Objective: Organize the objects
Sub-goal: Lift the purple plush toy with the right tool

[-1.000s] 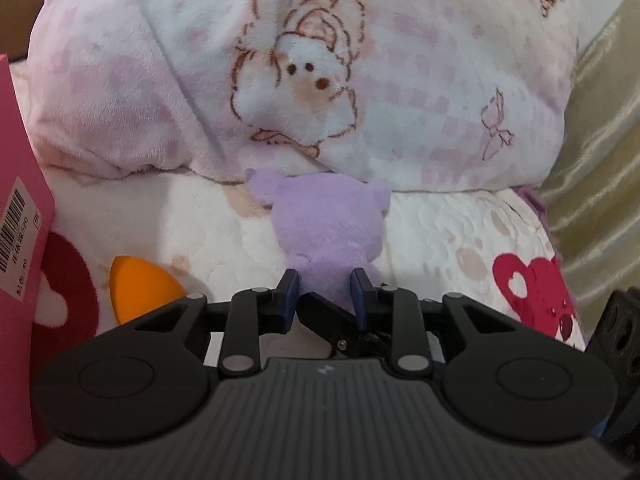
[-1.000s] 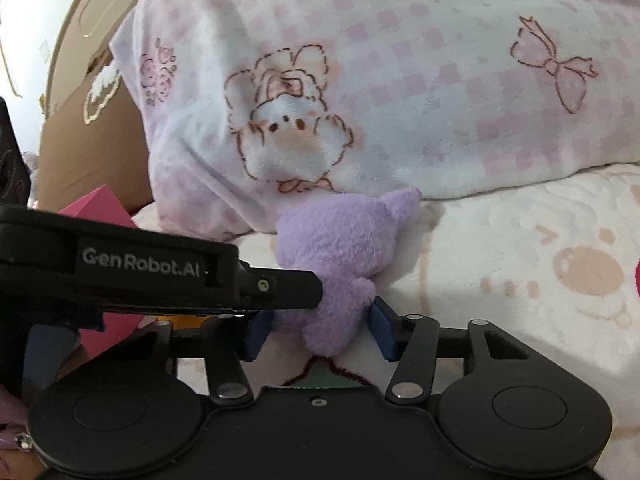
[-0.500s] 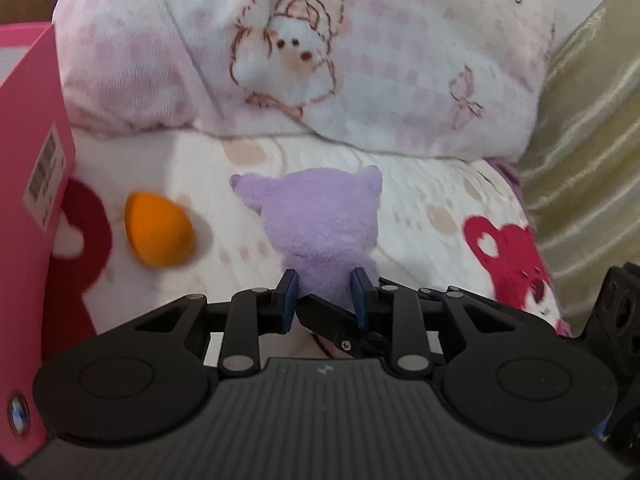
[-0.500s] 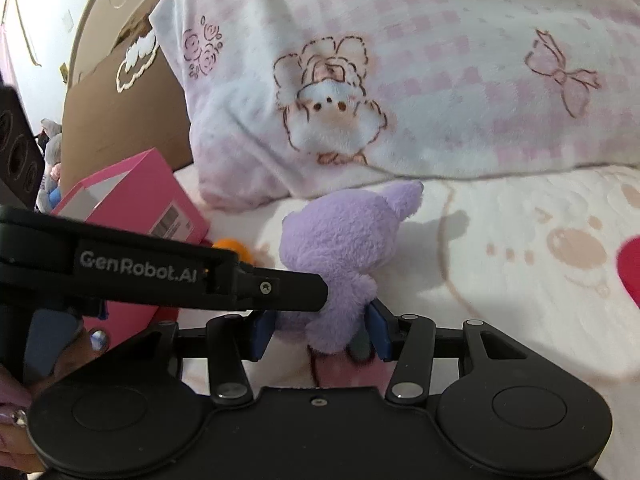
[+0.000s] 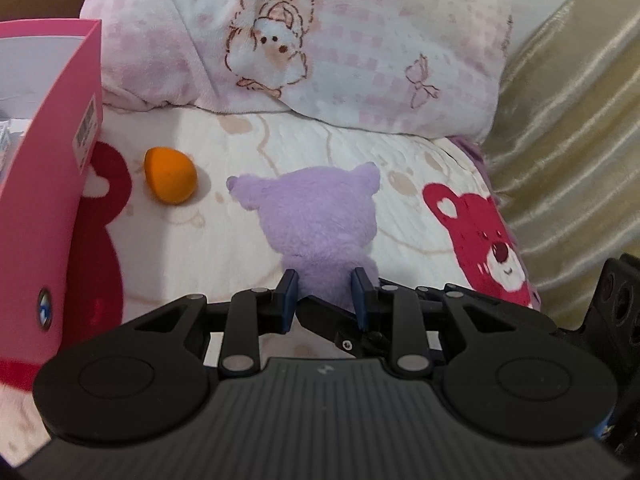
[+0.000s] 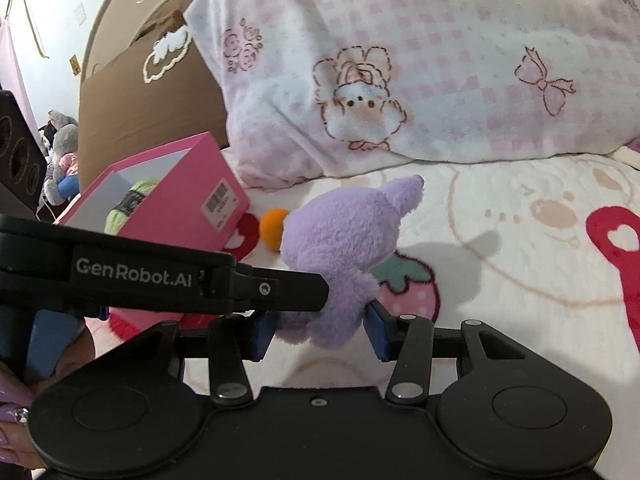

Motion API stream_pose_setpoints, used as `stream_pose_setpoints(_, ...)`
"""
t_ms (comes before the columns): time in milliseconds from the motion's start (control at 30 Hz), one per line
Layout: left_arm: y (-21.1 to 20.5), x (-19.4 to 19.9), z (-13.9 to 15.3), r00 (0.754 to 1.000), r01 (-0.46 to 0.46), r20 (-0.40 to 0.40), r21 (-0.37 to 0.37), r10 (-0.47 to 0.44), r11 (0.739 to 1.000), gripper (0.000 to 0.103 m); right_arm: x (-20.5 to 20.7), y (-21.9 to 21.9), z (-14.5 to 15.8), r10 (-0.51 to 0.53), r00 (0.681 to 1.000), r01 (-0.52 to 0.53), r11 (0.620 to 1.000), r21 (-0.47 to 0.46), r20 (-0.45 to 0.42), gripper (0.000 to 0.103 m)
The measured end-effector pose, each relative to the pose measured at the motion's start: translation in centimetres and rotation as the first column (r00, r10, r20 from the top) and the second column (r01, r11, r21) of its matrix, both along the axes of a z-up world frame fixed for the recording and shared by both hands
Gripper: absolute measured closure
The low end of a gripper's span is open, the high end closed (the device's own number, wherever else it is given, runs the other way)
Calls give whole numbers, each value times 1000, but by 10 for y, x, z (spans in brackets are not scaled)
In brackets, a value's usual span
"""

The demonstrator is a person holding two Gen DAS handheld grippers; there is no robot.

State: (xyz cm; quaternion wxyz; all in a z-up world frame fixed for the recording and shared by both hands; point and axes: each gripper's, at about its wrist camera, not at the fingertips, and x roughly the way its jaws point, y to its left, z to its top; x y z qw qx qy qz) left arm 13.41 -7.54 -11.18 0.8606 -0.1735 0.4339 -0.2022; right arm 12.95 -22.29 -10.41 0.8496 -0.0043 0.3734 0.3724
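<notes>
The left gripper (image 5: 325, 294) has its blue-padded fingers (image 5: 289, 288) drawn close together and clamped on the lower body of a purple plush toy (image 5: 320, 216), the fabric bunched between the pads. The right gripper (image 6: 320, 330) grips the same toy (image 6: 344, 244) from the other side: its fingers (image 6: 376, 330) stand a little wider, have just been closing, and press into the plush bottom that sits between them. In the right wrist view the left gripper's black body, lettered GenRobot.AI, crosses in from the left and ends at the toy's flank. The toy is upright, ears up, held by both grippers above the bed cover (image 5: 408, 216), a cream blanket printed with red bears and a strawberry; its shadow falls on the cover to the right, apart from it. Just to the left of the toy on the cover lies an orange egg-shaped object (image 5: 170, 176). Further left stands an open pink box (image 5: 48, 208) with a barcode label, and the right wrist view shows a green yarn ball (image 6: 130, 202) inside it. Behind everything leans a pink checked pillow (image 5: 320, 40) with a cartoon animal print. A gold curtain (image 5: 576, 140) hangs at the right edge. At the lower left of the right wrist view, a person's fingertips with lilac nails (image 6: 12, 404) wrap a handle.
</notes>
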Motion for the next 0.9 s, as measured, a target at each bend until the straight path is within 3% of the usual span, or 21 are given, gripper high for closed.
stream_pose_setpoints(200, 3, -32, 7, 999, -4, -44, 4, 4, 1000, 77, -33, -11, 5, -14, 998, 15, 1000, 25, -67, 52)
stream_pose_setpoints(367, 10, -57, 11, 998, 3, -56, 40, -1, 999, 77, -57, -10, 8, 0, 997, 1, 1000, 11, -71, 52)
stream_pose_setpoints(467, 20, -64, 6, 995, 6, -95, 11, -5, 1000, 77, -69, -10, 8, 6, 997, -7, 1000, -10, -79, 52)
stream_pose_setpoints(633, 29, -70, -9, 990, 11, -144, 25, -7, 1000, 77, -82, 2, -4, 56, 996, -63, 993, -95, -74, 51)
stream_pose_setpoints(700, 34, -68, -16, 988, -3, -152, 11, 5, 1000, 77, -85, 7, -7, 62, 997, -68, 988, -136, -49, 46)
stream_pose_setpoints(800, 37, -67, -22, 990, -13, -140, -5, 12, 1000, 77, -88, 11, -11, 92, 995, -95, 981, -168, -24, 30)
stream_pose_setpoints(900, 40, -66, -28, 991, -18, -134, -32, 13, 999, 77, -89, 10, -14, 92, 996, -90, 980, -176, 1, 27)
